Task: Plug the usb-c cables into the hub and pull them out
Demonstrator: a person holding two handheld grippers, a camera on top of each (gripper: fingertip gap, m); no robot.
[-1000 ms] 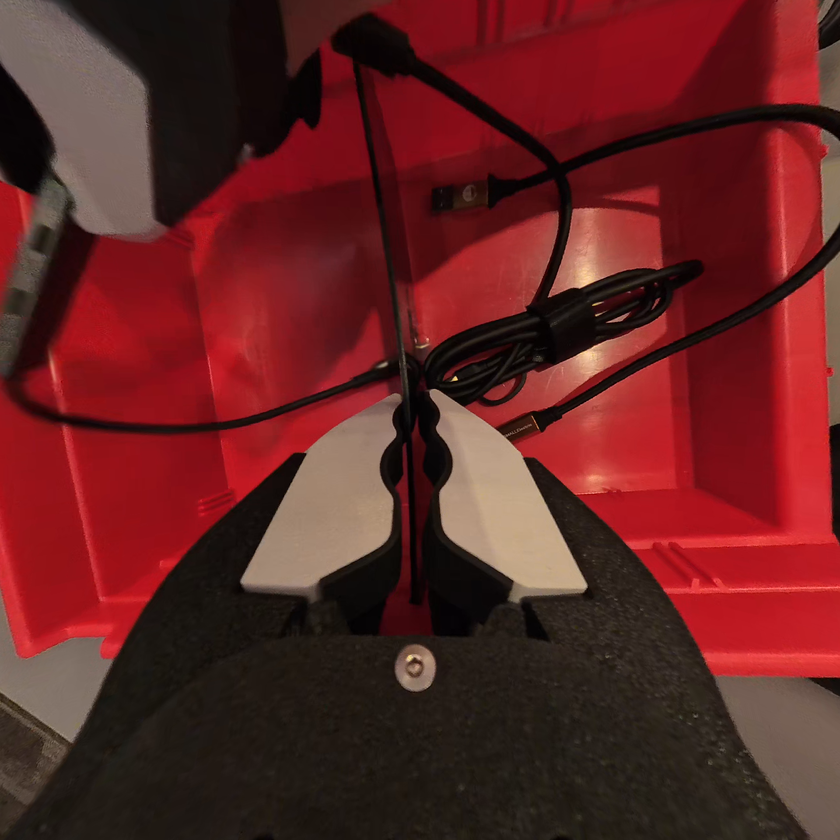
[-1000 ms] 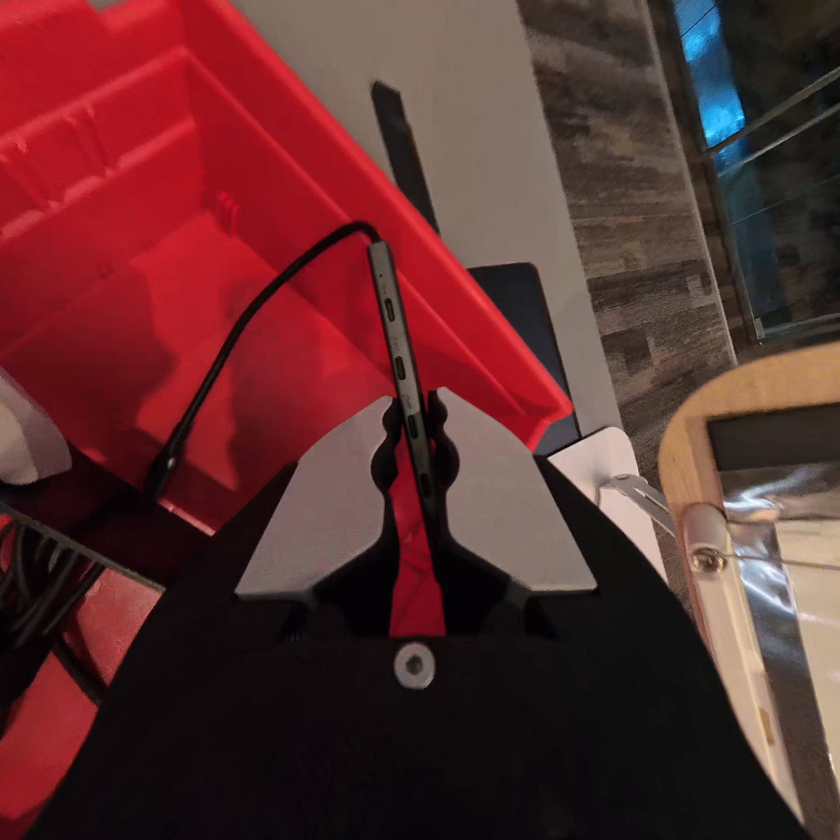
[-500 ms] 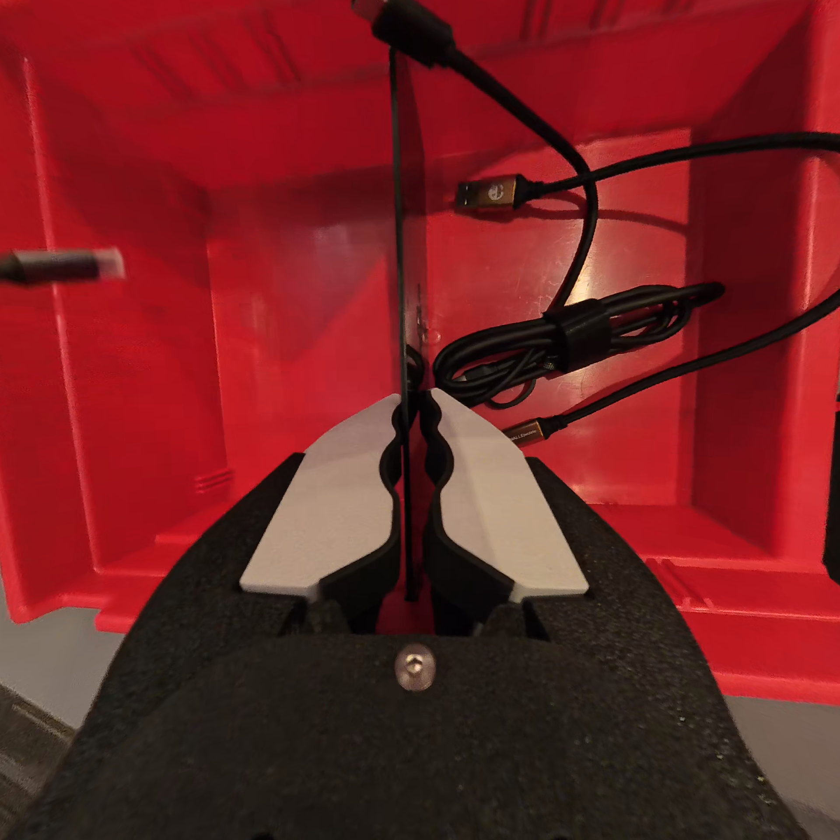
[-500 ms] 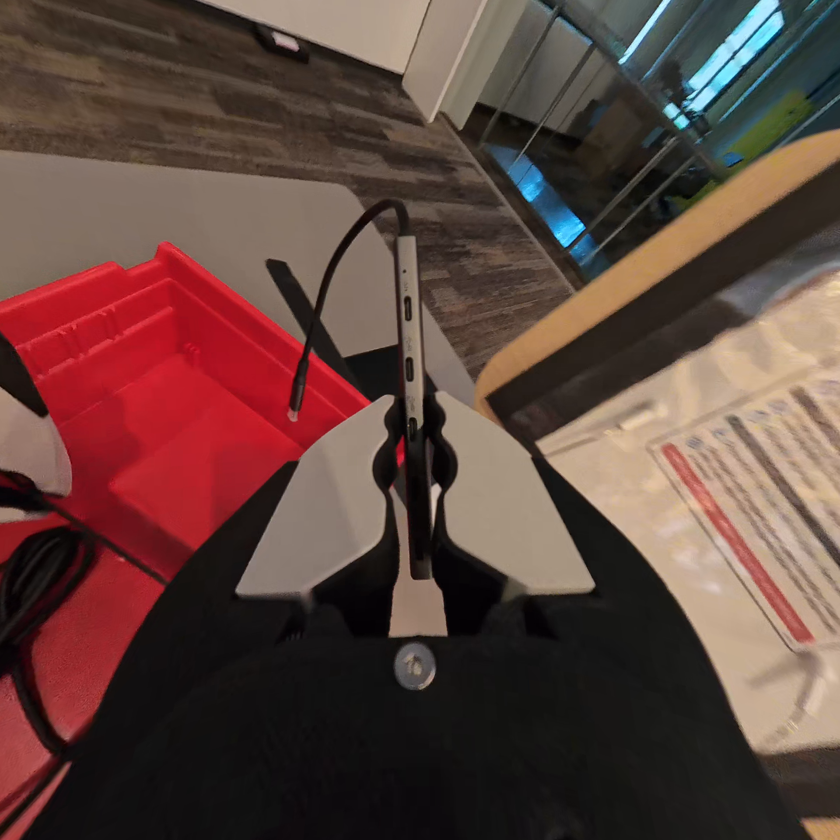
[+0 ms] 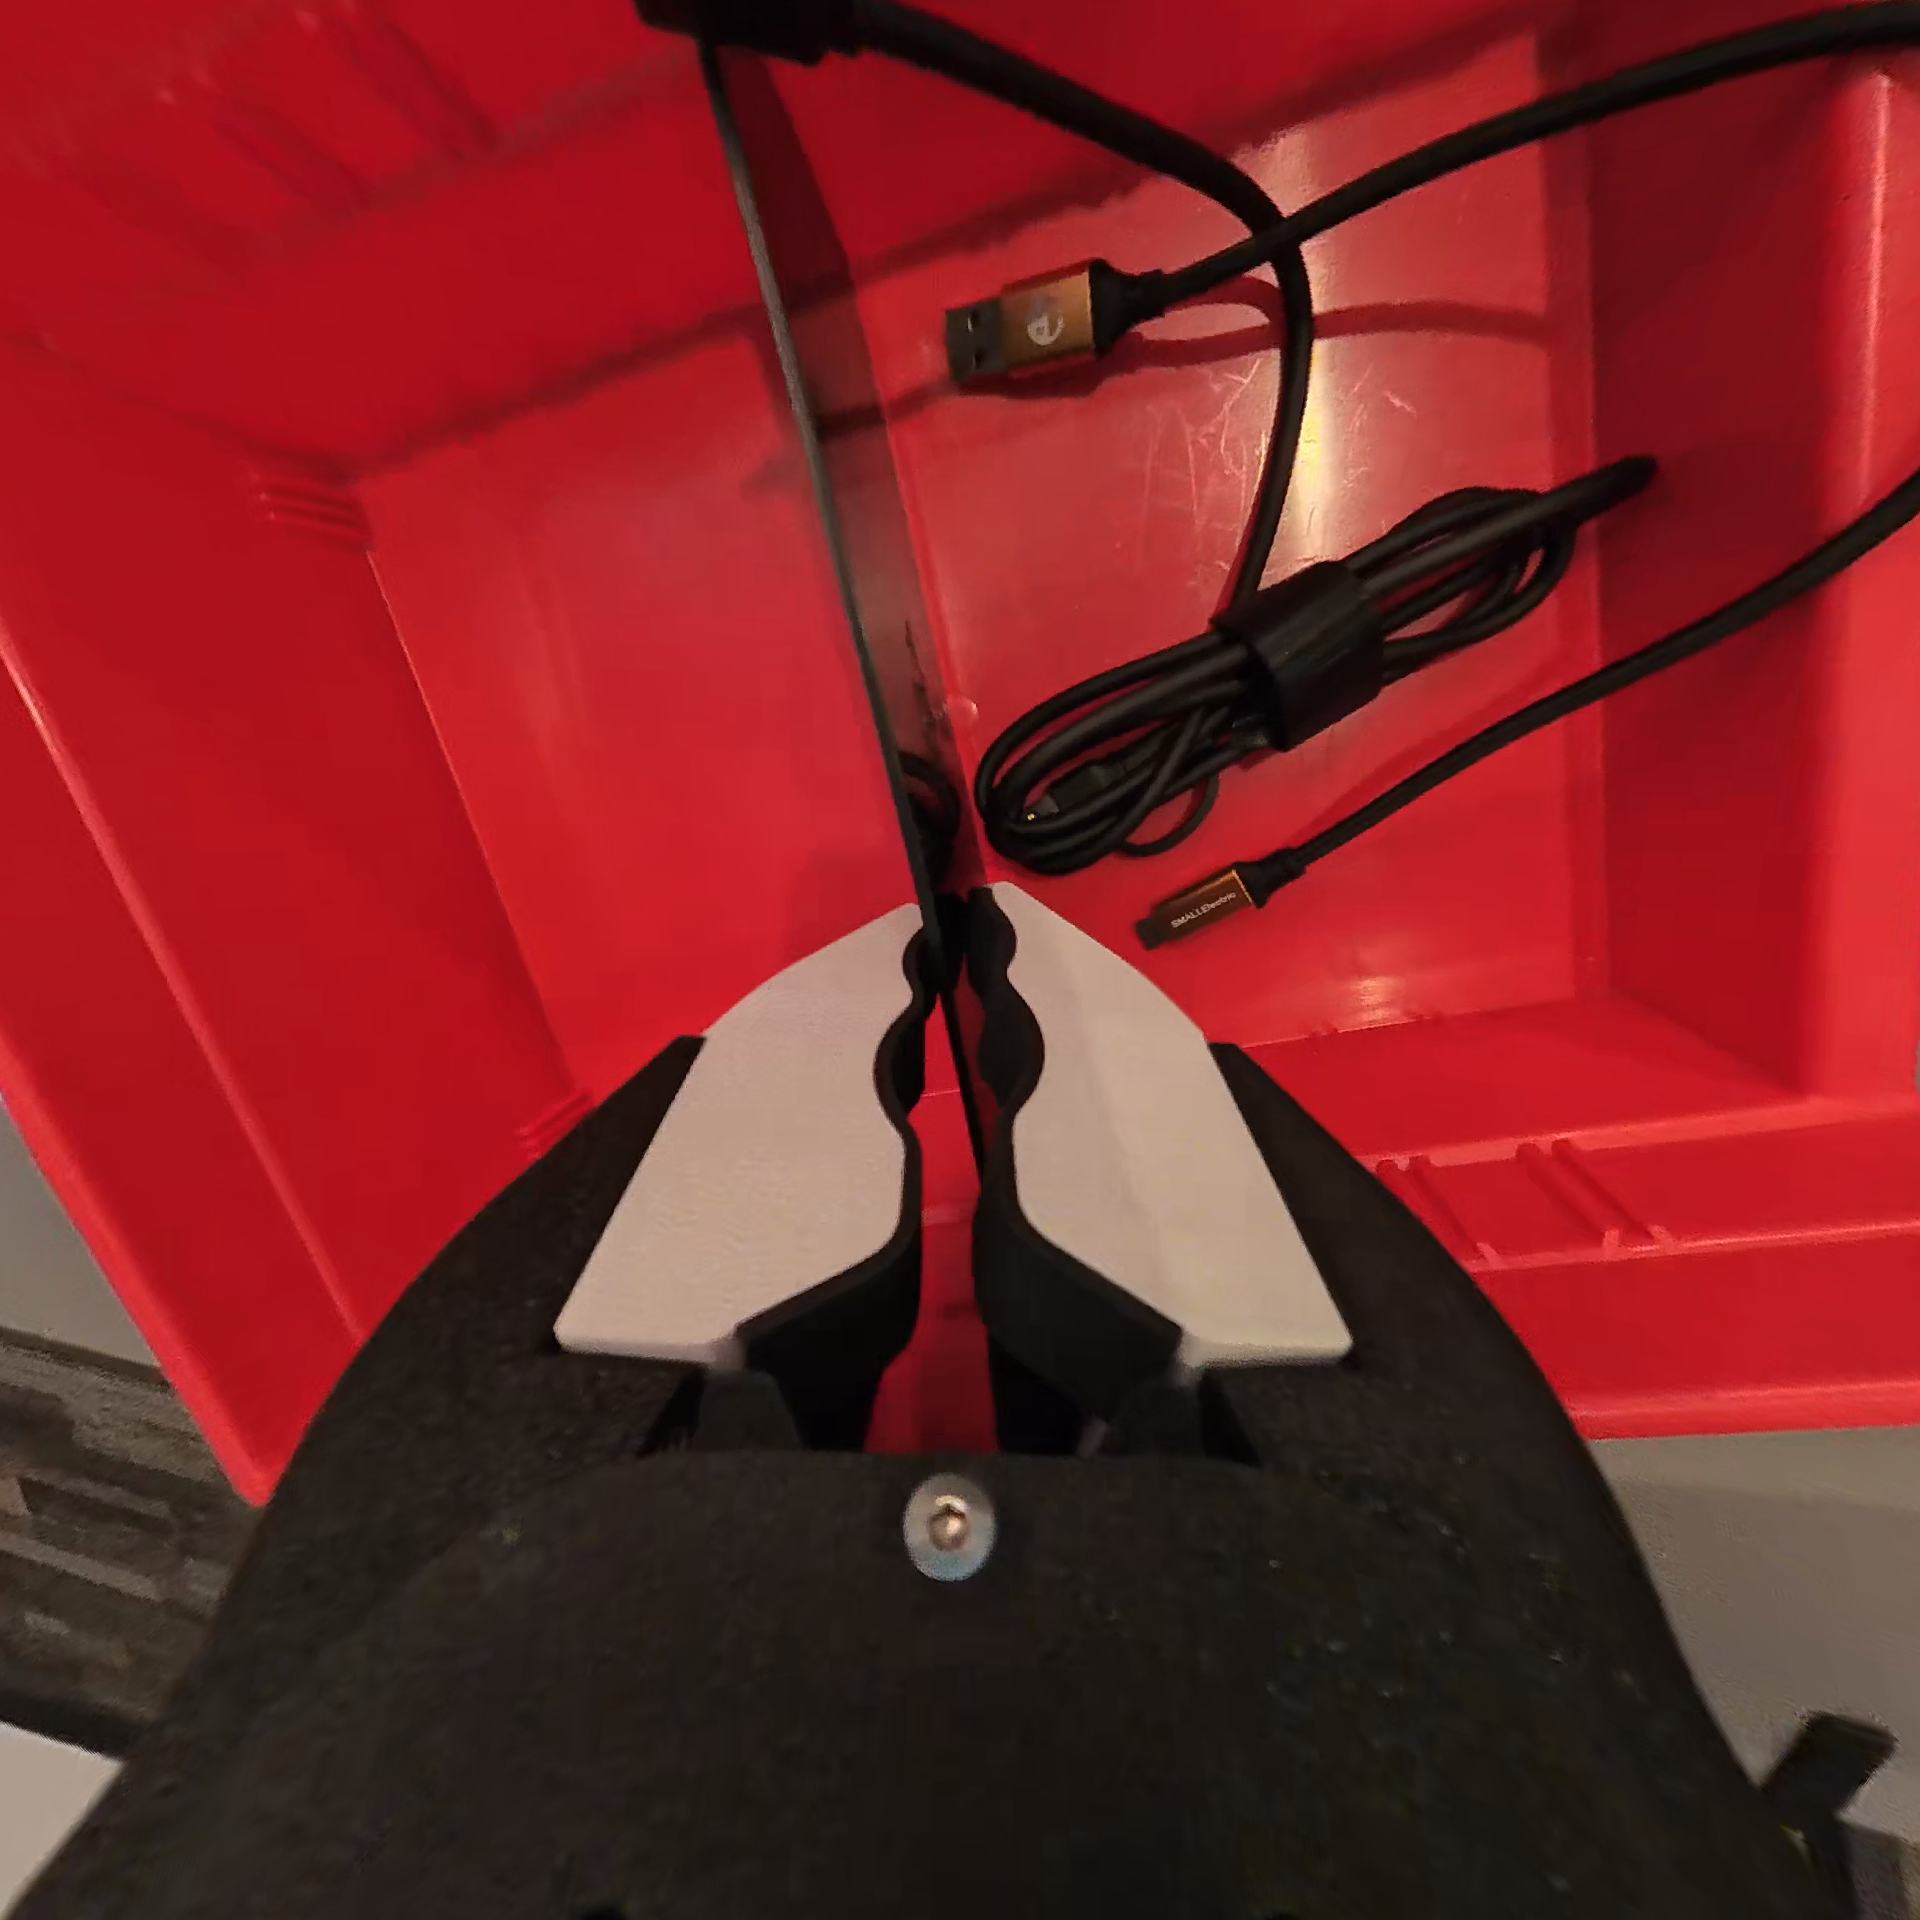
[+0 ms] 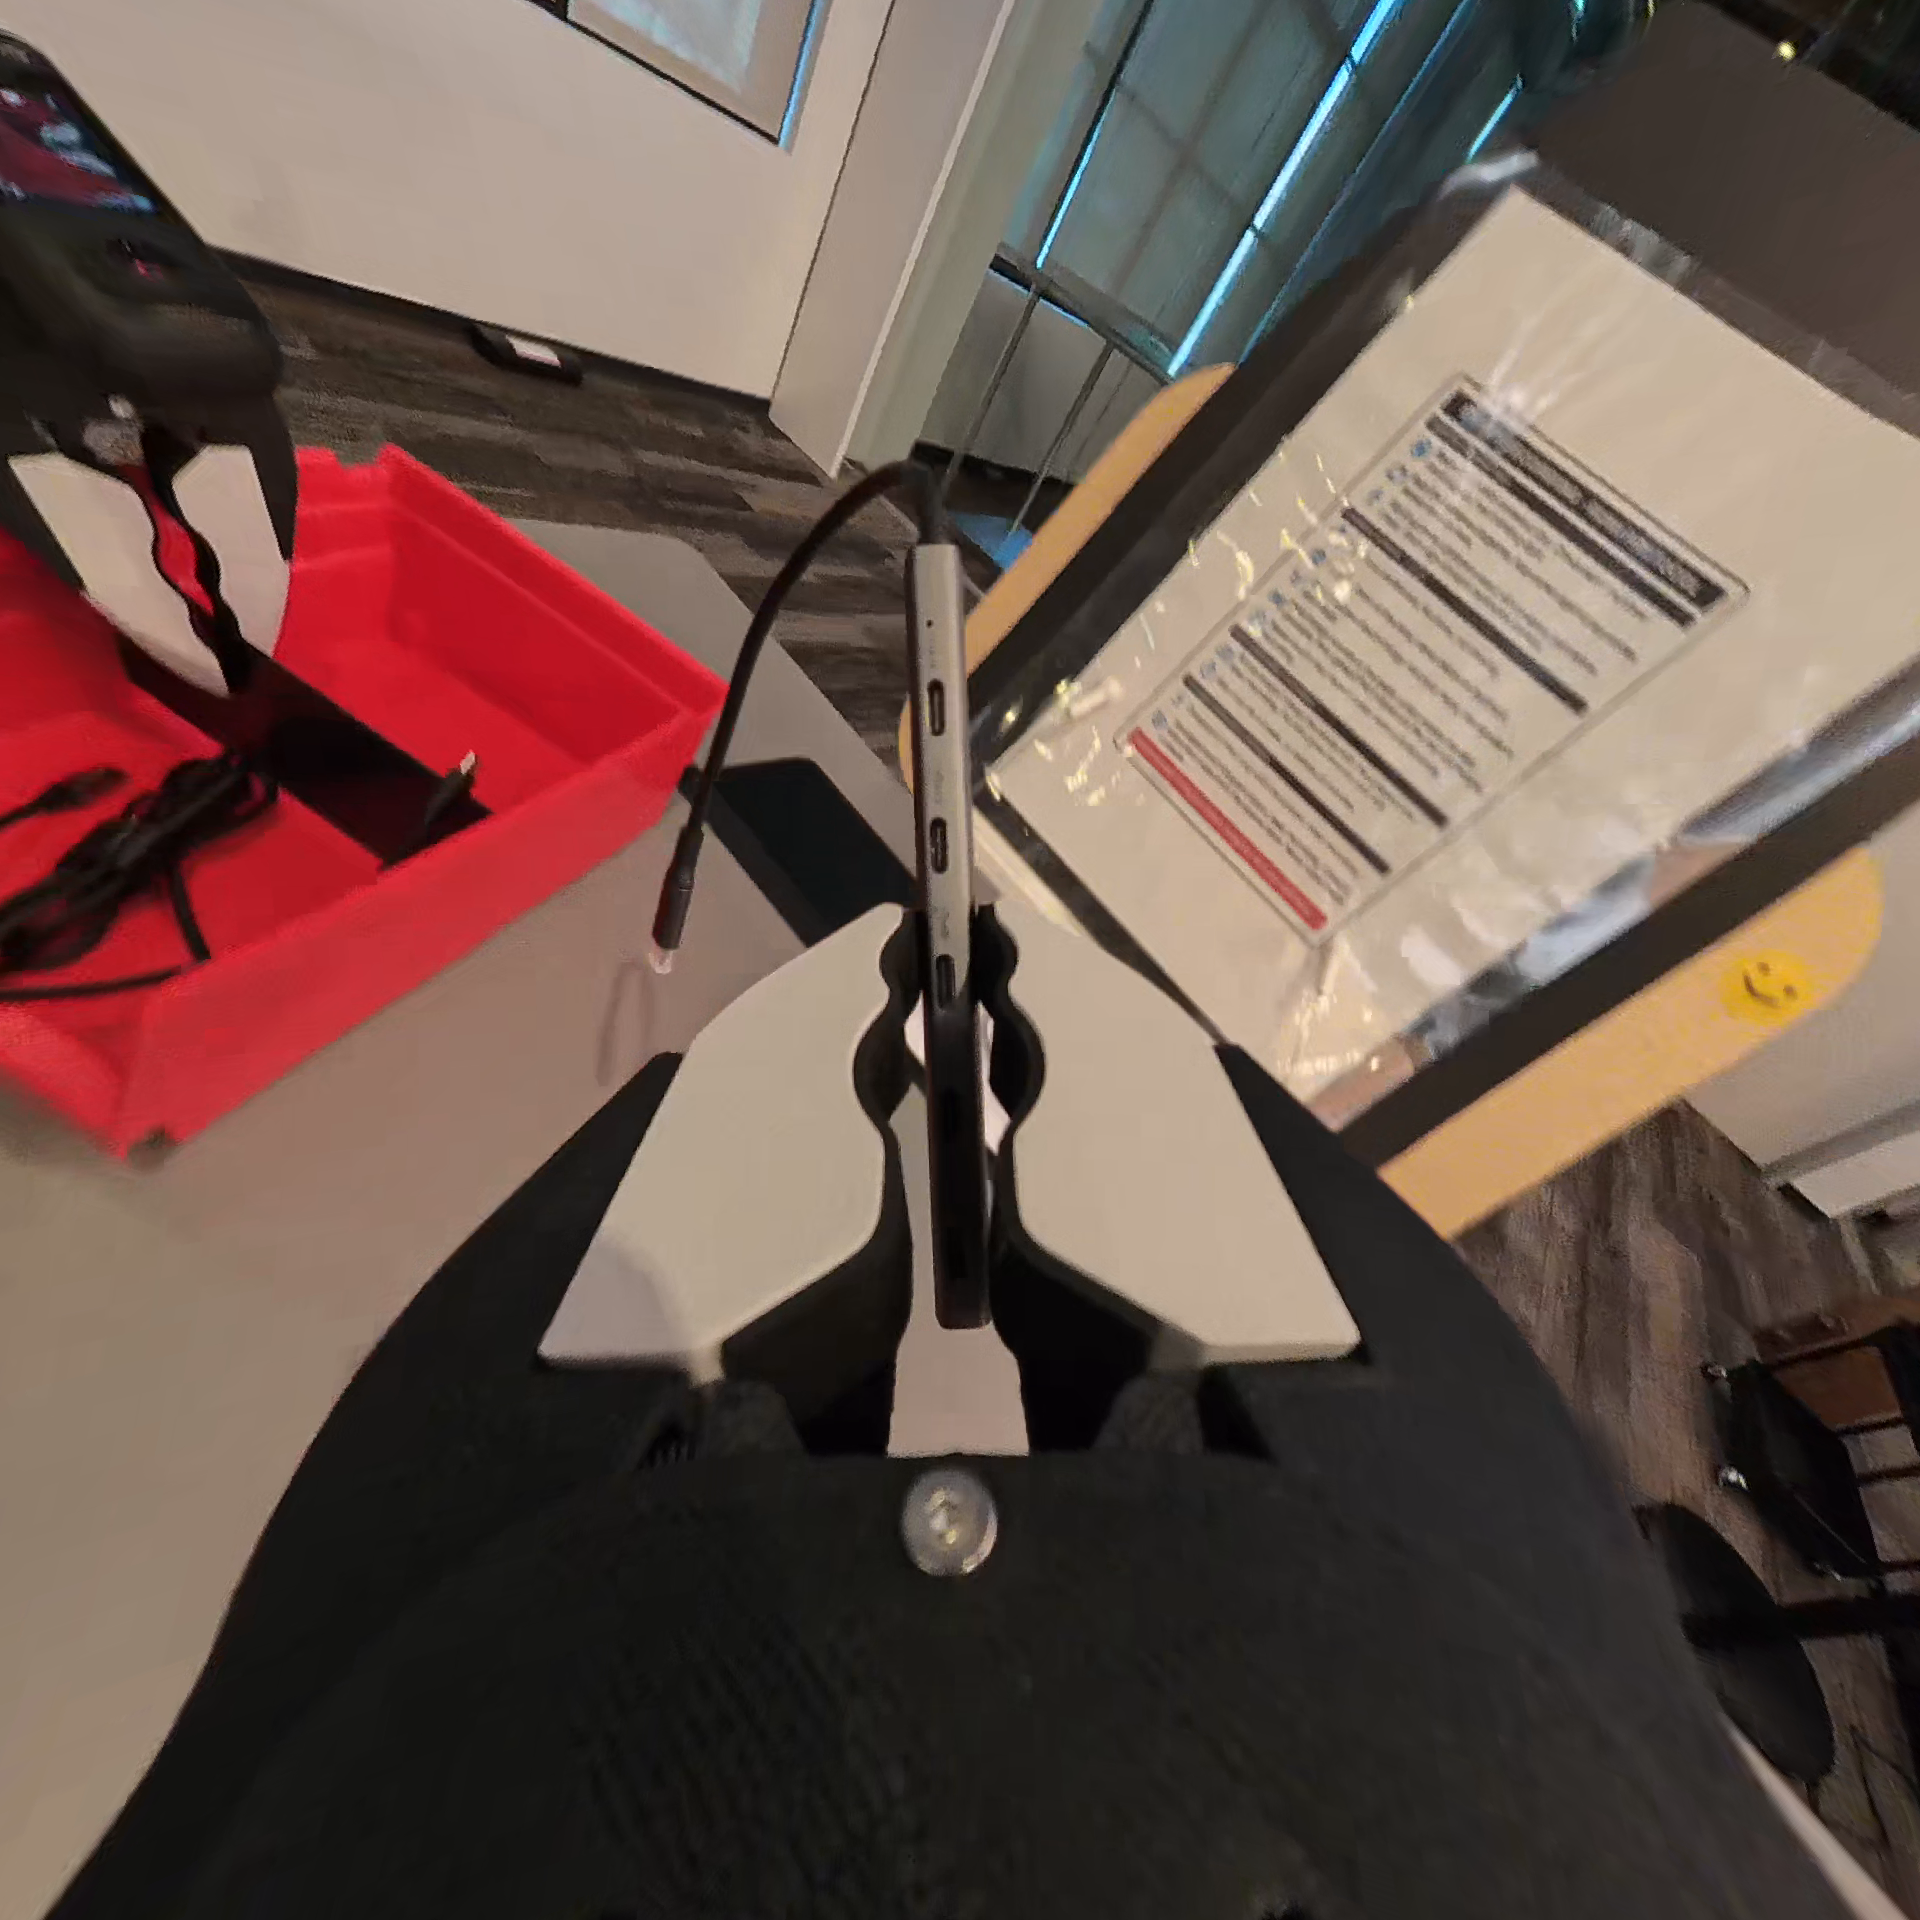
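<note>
Risk, bin: left gripper (image 5: 951, 914) is pinched on the thin dark divider (image 5: 831, 416) of the red bin (image 5: 260, 727); any lift or twist would likely drag or tip the whole bin and spill its cables.
Risk, hub: hub (image 6: 940, 727) is clamped deep between the right gripper (image 6: 948, 925) fingers, with the lower ports covered. Only two ports look clear, so a plug aimed low would hit the fingers.
Risk, pigtail: hub's own lead (image 6: 717, 748) dangles free beside it and could snag.
Left pose: pointing down into the bin from its near rim, pressed together on the divider, holding no cable.
Right pose: raised off the desk (image 6: 260, 1299), well apart from the bin, hub upright and edge-on.
Cables: bundled cable (image 5: 1299, 665), loose usb-c plug (image 5: 1205, 909) and USB-A plug (image 5: 1023, 322) lie in the right compartment, none grasped.
</note>
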